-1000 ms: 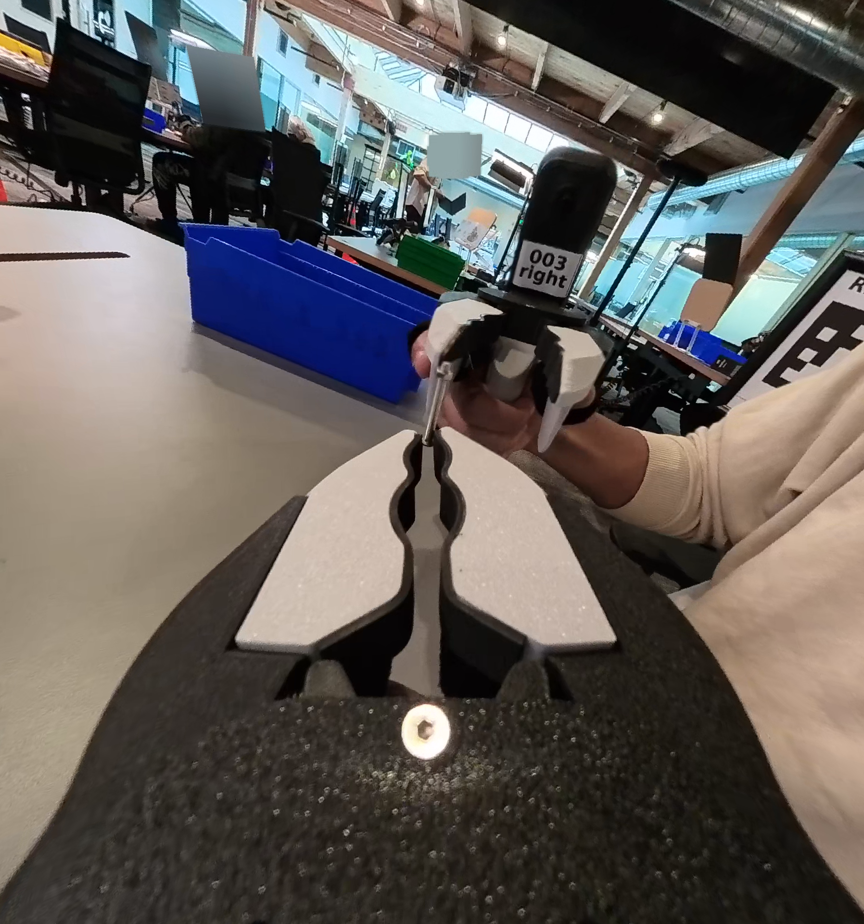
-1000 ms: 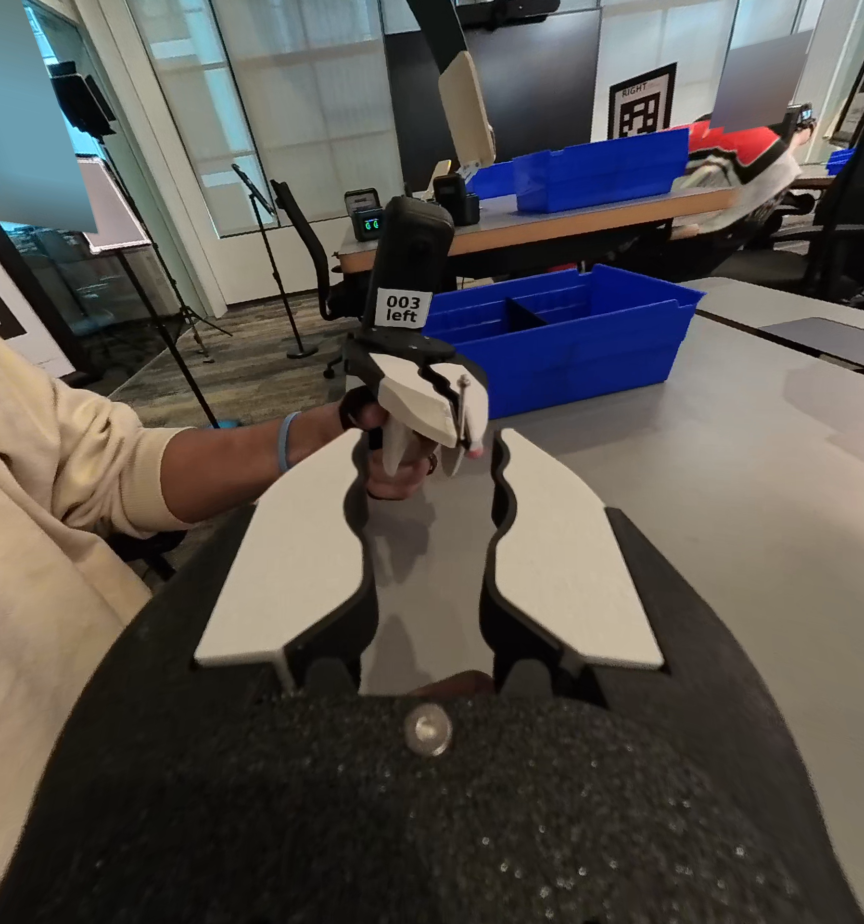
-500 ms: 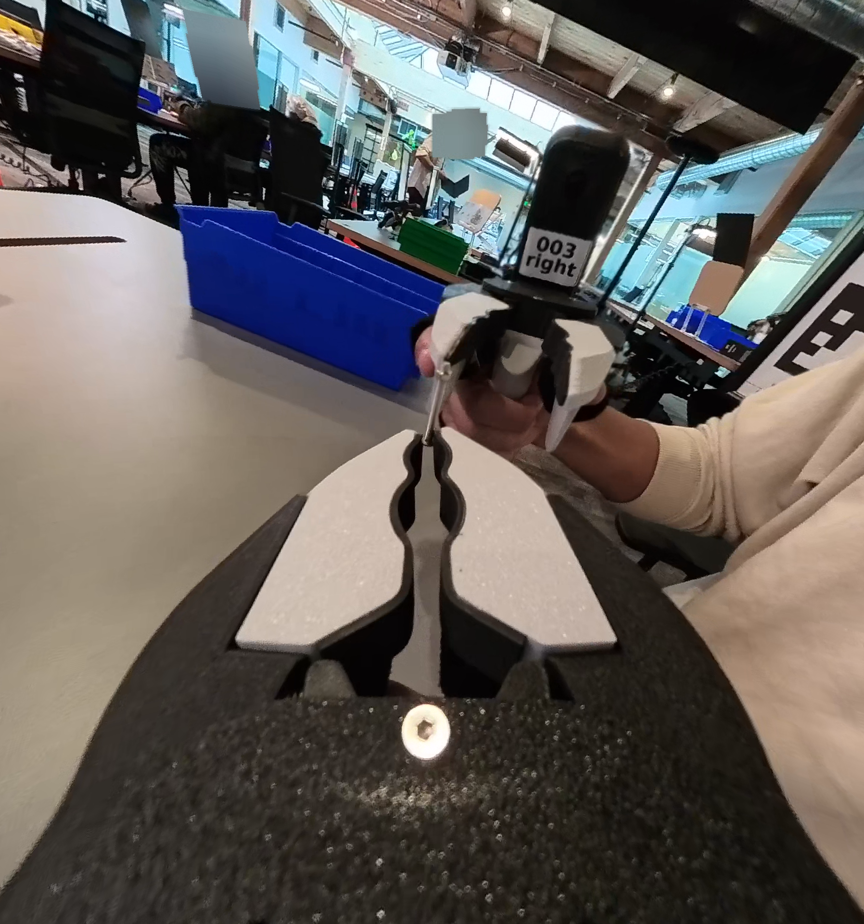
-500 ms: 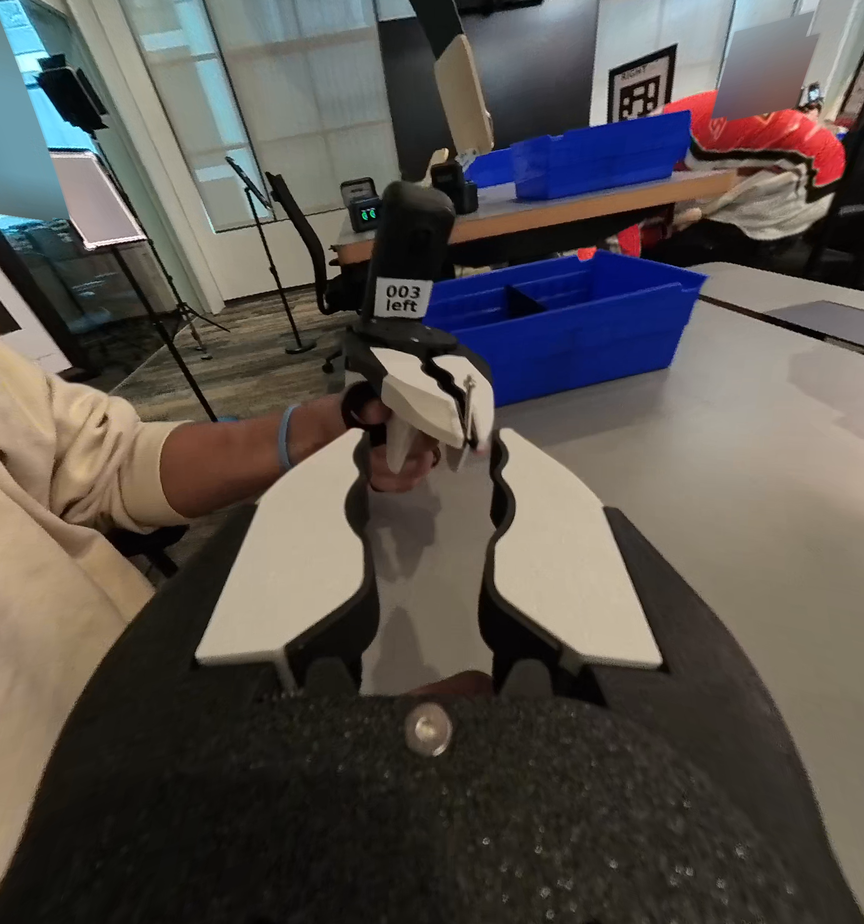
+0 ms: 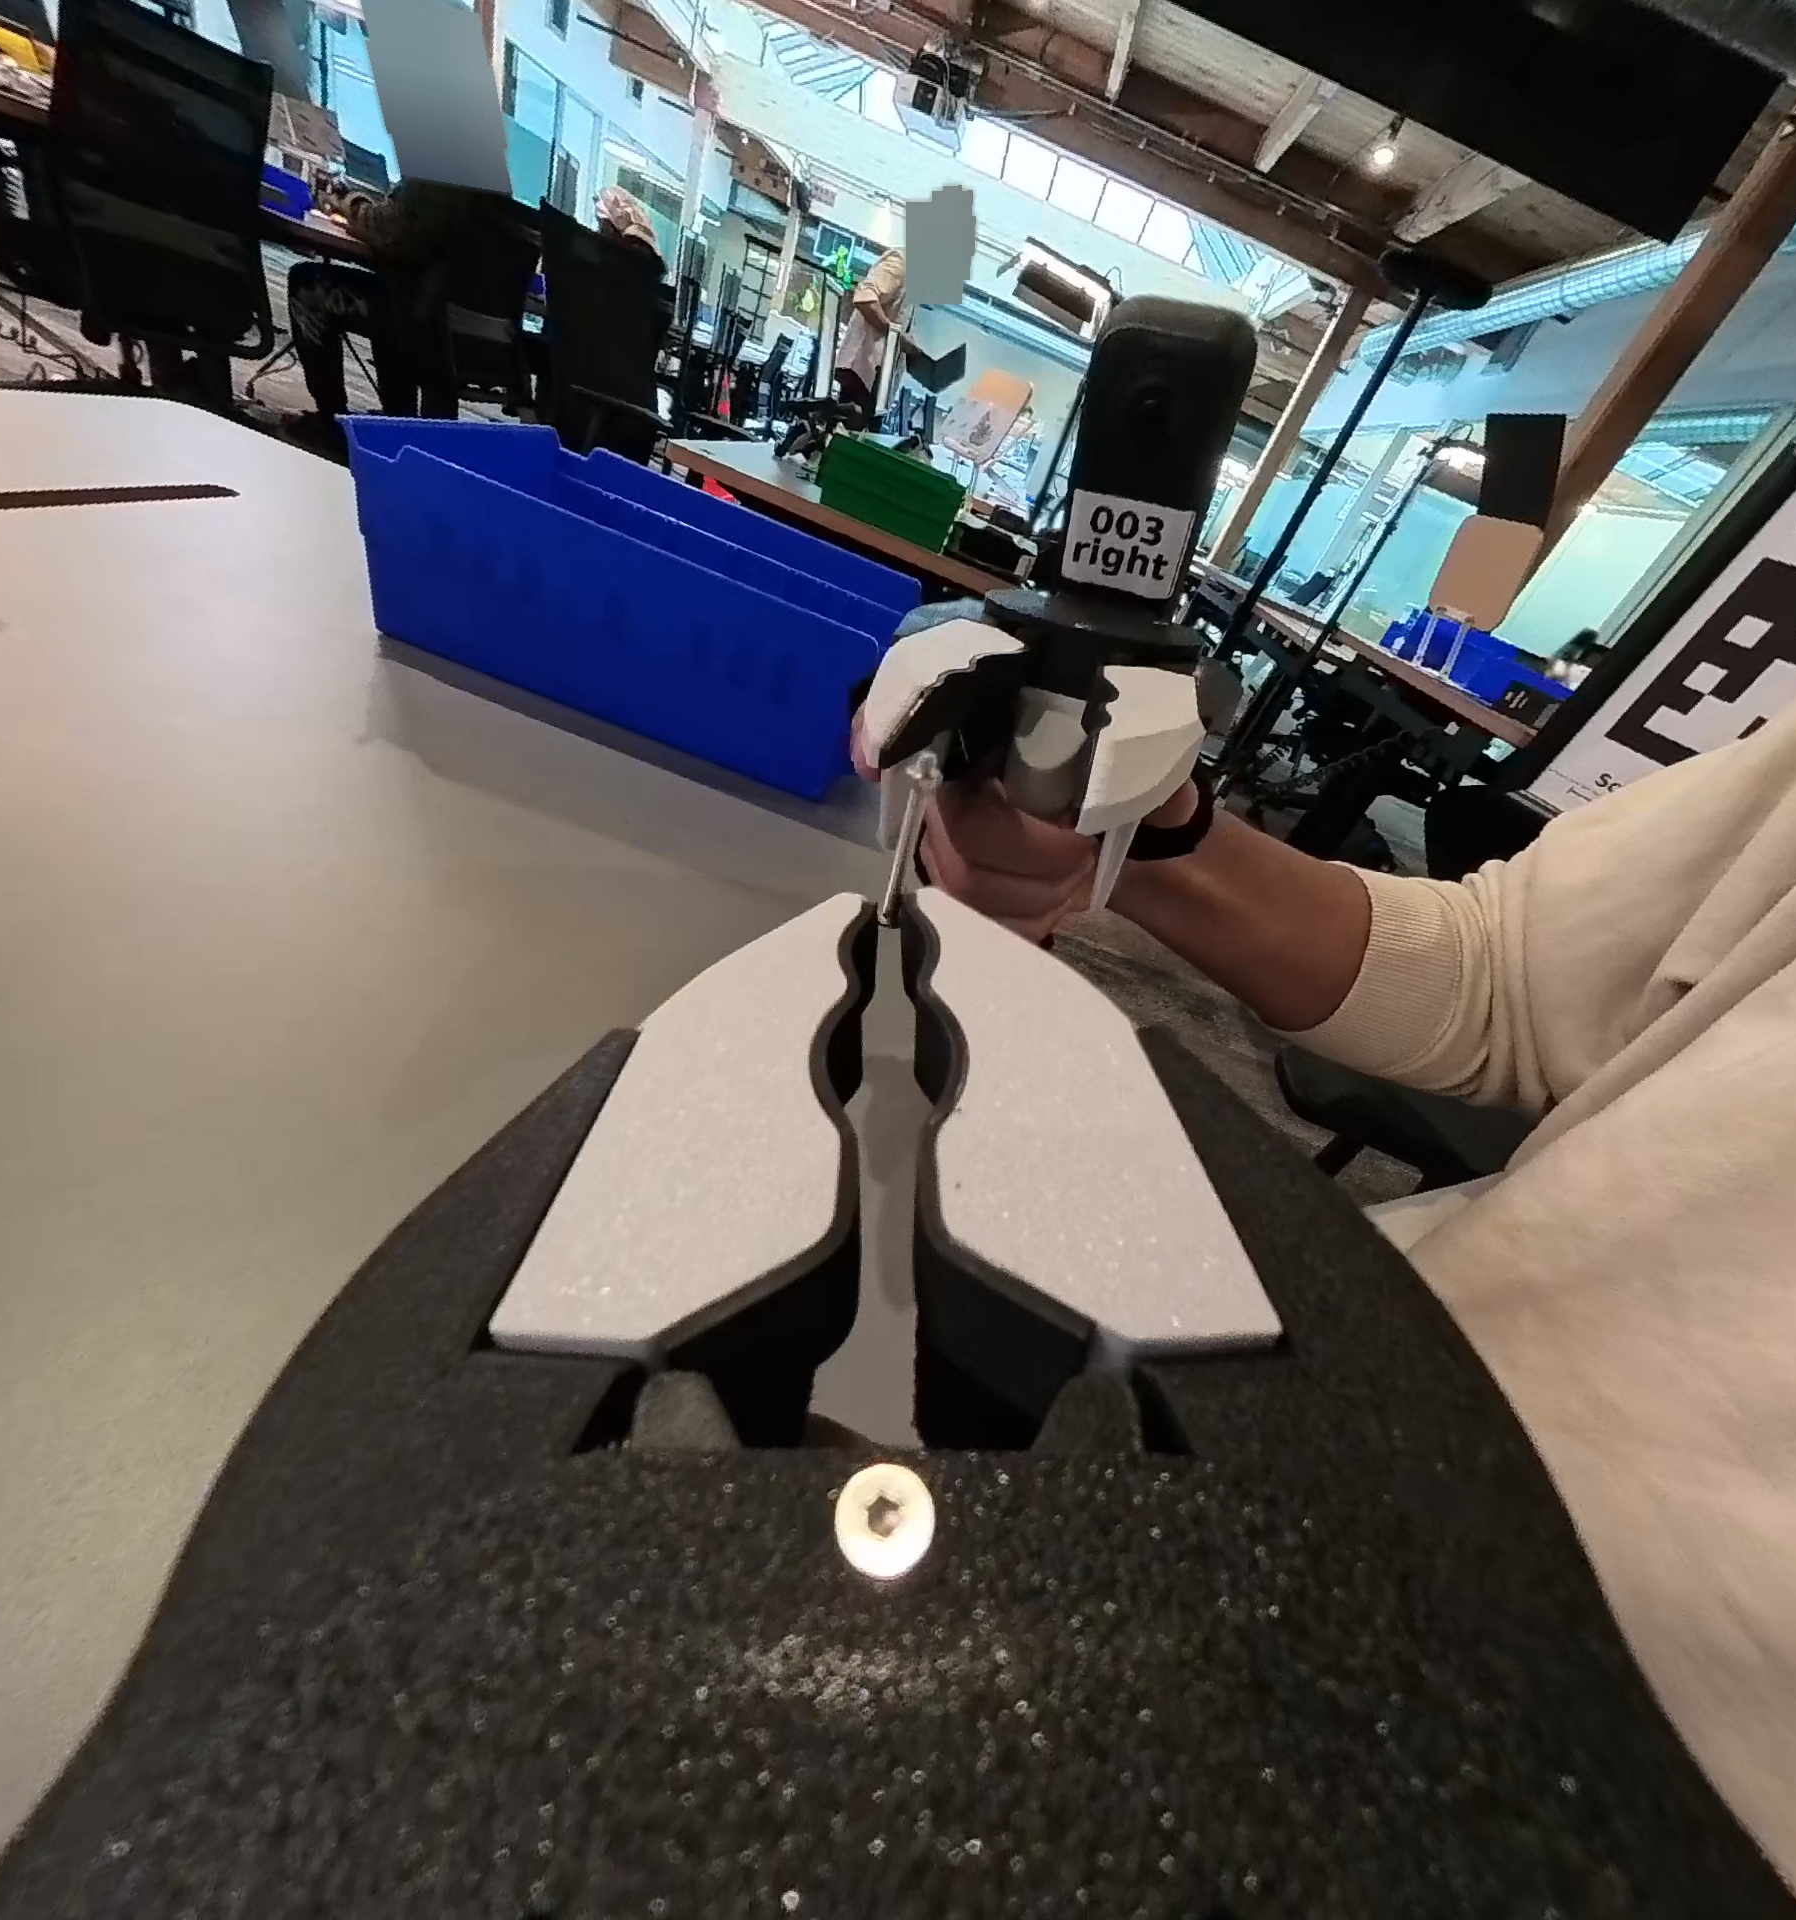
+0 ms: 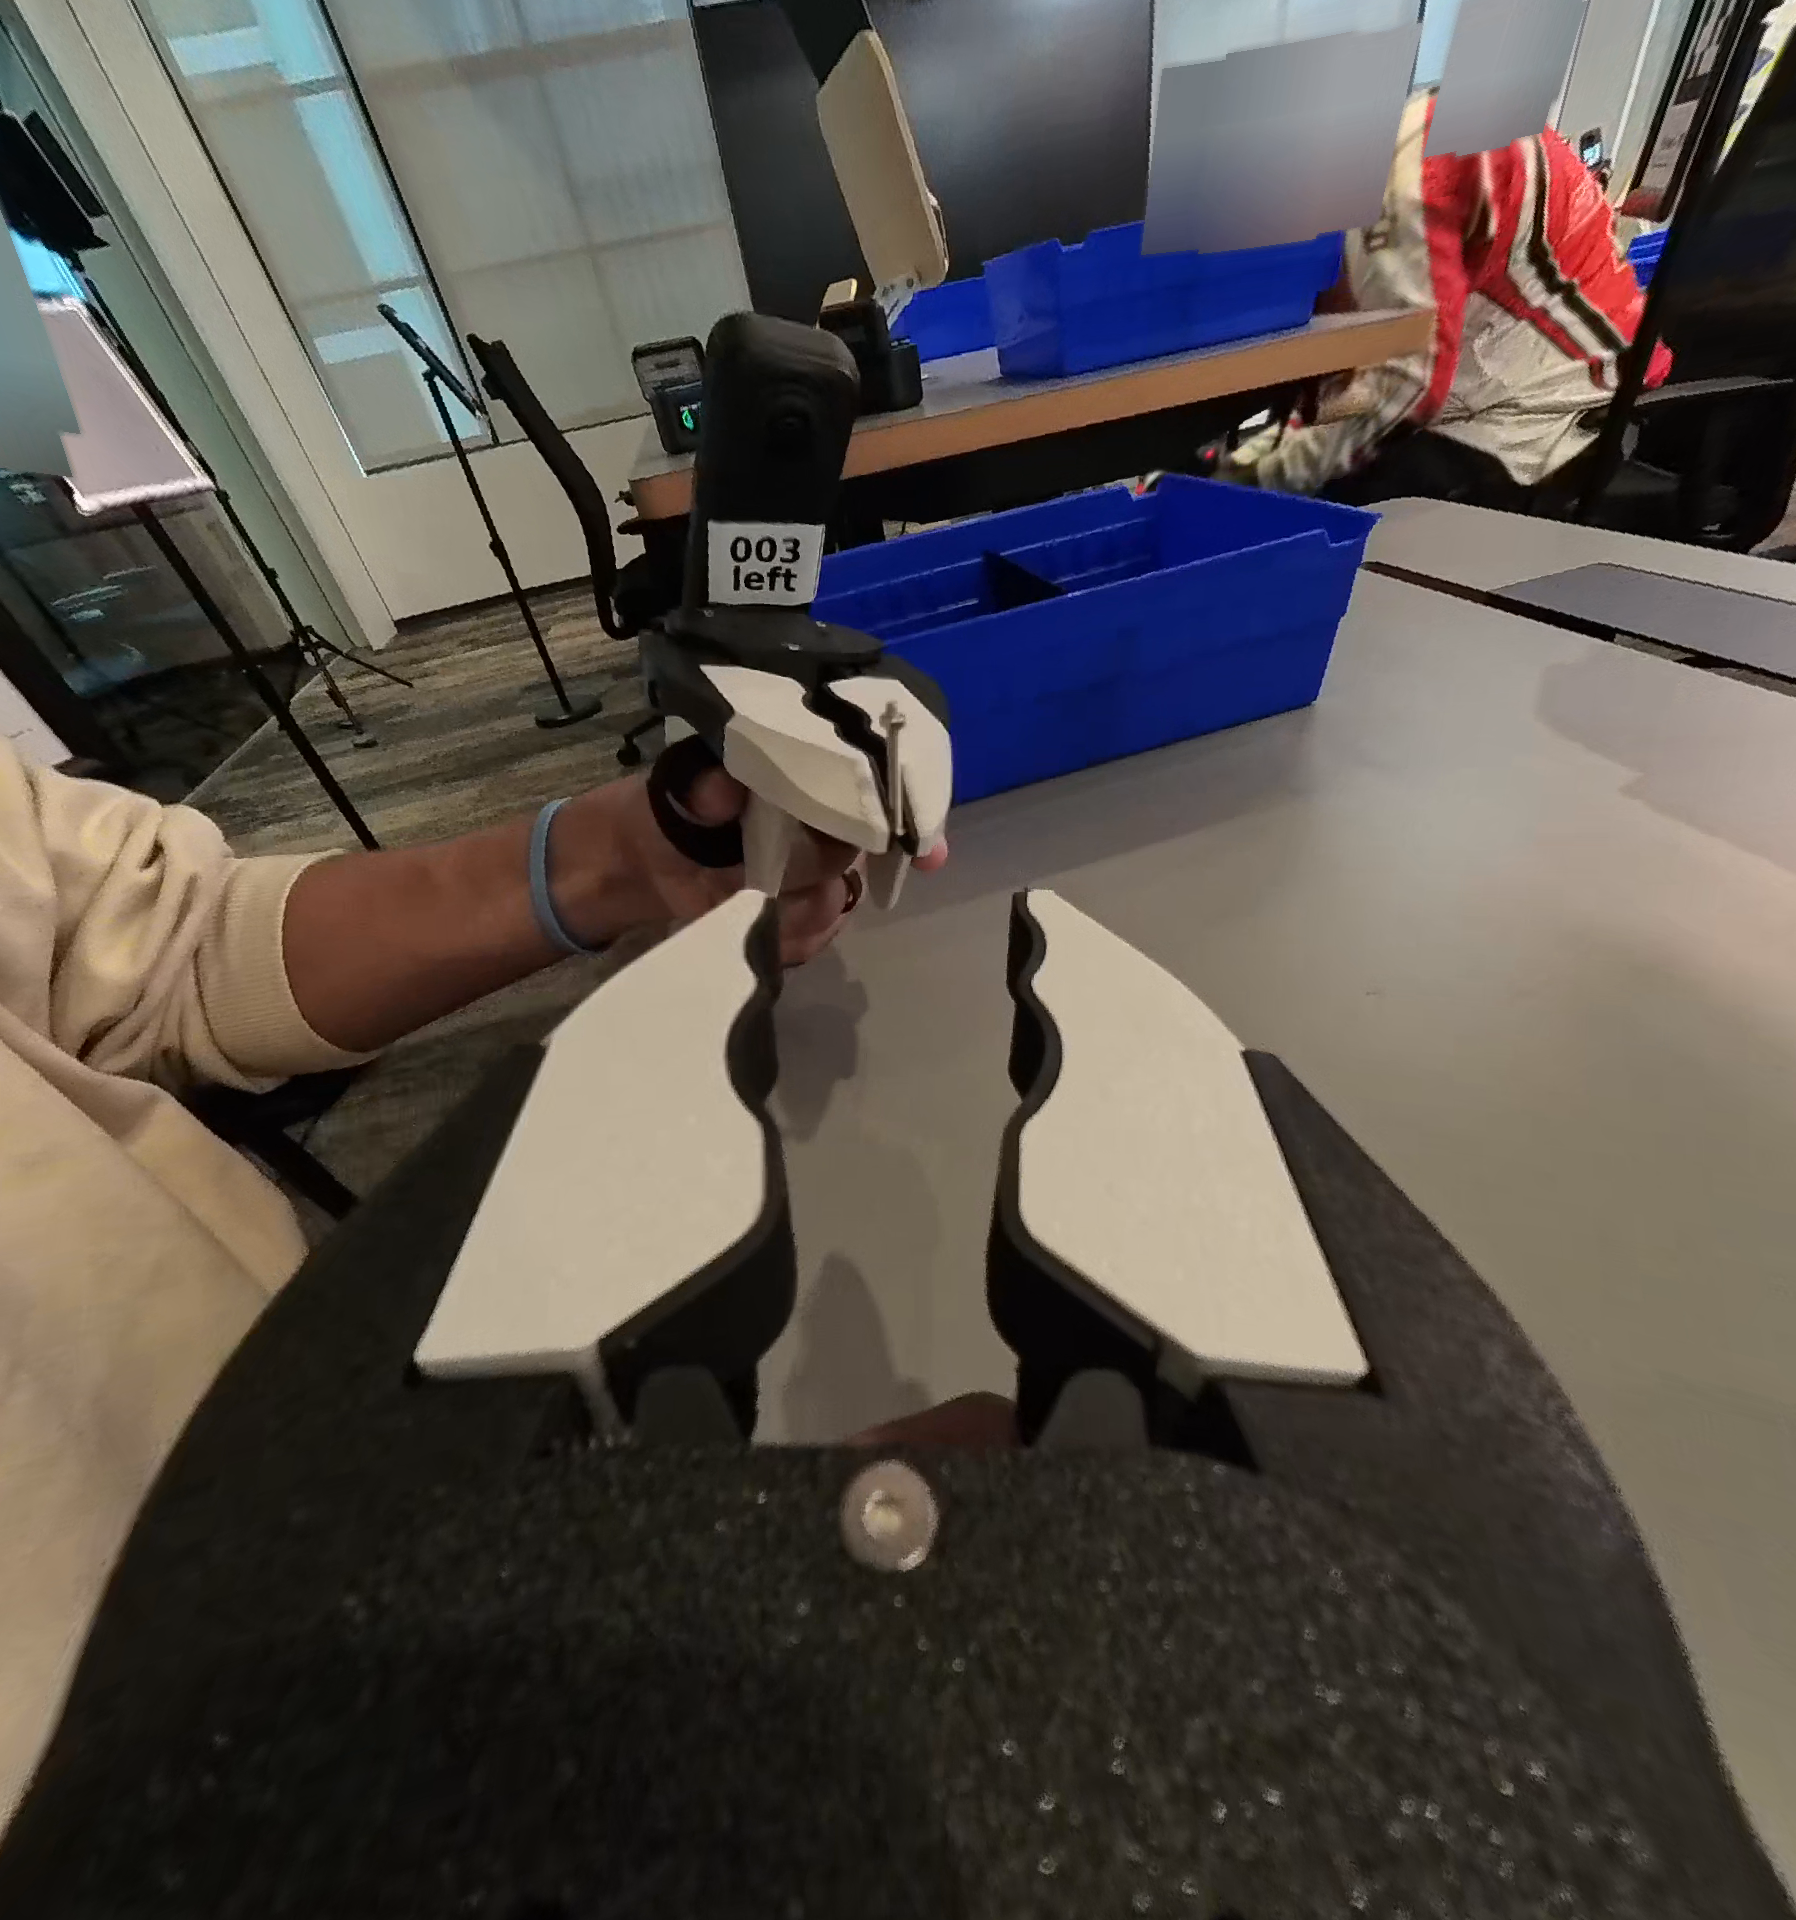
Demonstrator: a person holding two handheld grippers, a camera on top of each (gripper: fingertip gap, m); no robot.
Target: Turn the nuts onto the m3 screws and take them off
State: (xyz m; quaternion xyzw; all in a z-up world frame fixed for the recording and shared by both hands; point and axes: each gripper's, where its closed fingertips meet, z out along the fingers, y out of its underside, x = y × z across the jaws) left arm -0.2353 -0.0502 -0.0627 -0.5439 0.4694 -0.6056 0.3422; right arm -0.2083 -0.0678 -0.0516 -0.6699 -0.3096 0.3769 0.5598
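The left gripper (image 5: 886, 920) pinches the m3 screw (image 5: 904, 834) by its lower end above the table (image 5: 198, 883), while the right gripper (image 6: 889, 914), spread and empty, apparently must fetch a nut, none visible.

My left gripper (image 5: 889, 920) hides the lower tip of the screw (image 5: 902, 836) between its closed fingers, so any nut there is too small to tell (I see no clear hex shape). The blue bin (image 6: 1112, 634) keeps its contents hidden behind its walls. My sleeve (image 5: 1600, 1091) runs off the edge.
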